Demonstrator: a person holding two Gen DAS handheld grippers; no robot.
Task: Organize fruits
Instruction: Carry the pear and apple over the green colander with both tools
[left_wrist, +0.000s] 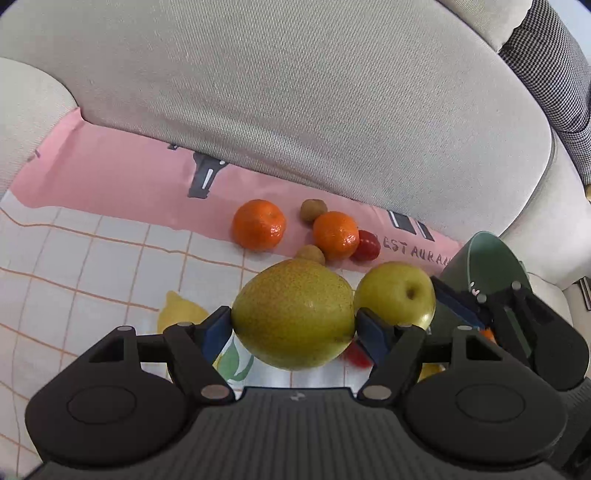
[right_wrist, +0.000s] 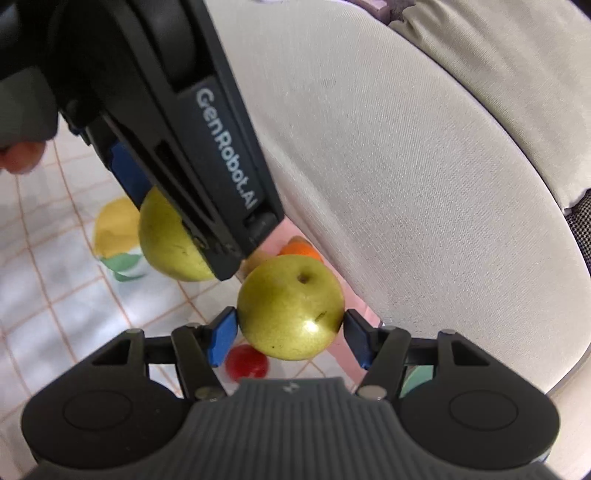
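Observation:
My left gripper (left_wrist: 293, 325) is shut on a speckled green pear (left_wrist: 293, 314) and holds it above the patterned cloth (left_wrist: 74, 258). My right gripper (right_wrist: 290, 326) is shut on a yellow-green apple (right_wrist: 290, 306), also lifted. The apple (left_wrist: 395, 293) shows in the left wrist view just right of the pear. The left gripper and its pear (right_wrist: 166, 243) show at upper left in the right wrist view. Two oranges (left_wrist: 258, 225) (left_wrist: 335, 234), two small brown fruits (left_wrist: 313, 209) and a red fruit (left_wrist: 366, 245) lie on the cloth by the sofa back.
A grey sofa back cushion (left_wrist: 332, 92) rises right behind the fruits. A dark green bowl (left_wrist: 484, 266) stands at right. Another red fruit (right_wrist: 246, 361) lies on the cloth under my right gripper. A person's hand (right_wrist: 18, 158) is at far left.

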